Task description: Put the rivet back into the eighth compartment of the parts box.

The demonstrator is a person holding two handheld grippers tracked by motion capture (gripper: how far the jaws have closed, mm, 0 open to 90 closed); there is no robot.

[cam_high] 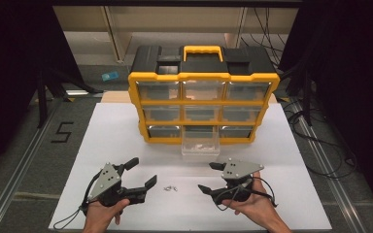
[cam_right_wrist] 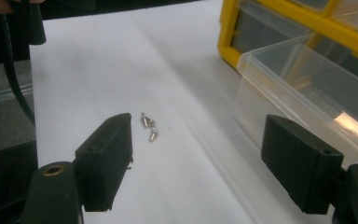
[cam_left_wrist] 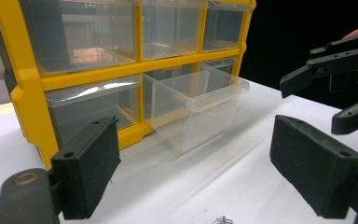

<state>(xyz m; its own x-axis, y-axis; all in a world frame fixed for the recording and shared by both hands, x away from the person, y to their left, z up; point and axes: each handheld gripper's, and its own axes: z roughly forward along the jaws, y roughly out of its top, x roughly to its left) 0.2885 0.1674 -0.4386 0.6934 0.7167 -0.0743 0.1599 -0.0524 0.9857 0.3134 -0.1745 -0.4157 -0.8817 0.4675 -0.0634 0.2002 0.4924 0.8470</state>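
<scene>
A yellow-framed organizer [cam_high: 204, 77] [cam_left_wrist: 28, 84] [cam_right_wrist: 227, 28] with clear drawers stands at the back of the white table. Its bottom middle drawer [cam_high: 200, 145] [cam_left_wrist: 200, 102] [cam_right_wrist: 298, 84] is pulled out. A few small silver screws [cam_high: 170, 188] [cam_right_wrist: 148, 126] [cam_left_wrist: 223, 219] lie on the table between the two grippers. My left gripper [cam_high: 144, 171] [cam_left_wrist: 200, 177] is open and empty, left of the screws, aimed toward the drawer. My right gripper [cam_high: 207, 177] [cam_right_wrist: 200, 168] [cam_left_wrist: 312, 106] is open wide, right of the screws and pointing at them, nothing between its jaws.
The white table top [cam_high: 126, 131] has dark floor to either side, with a metal rail [cam_high: 24, 160] on the left and cables [cam_high: 320, 141] on the right. A marking "5" [cam_high: 62, 132] sits on the floor at the left.
</scene>
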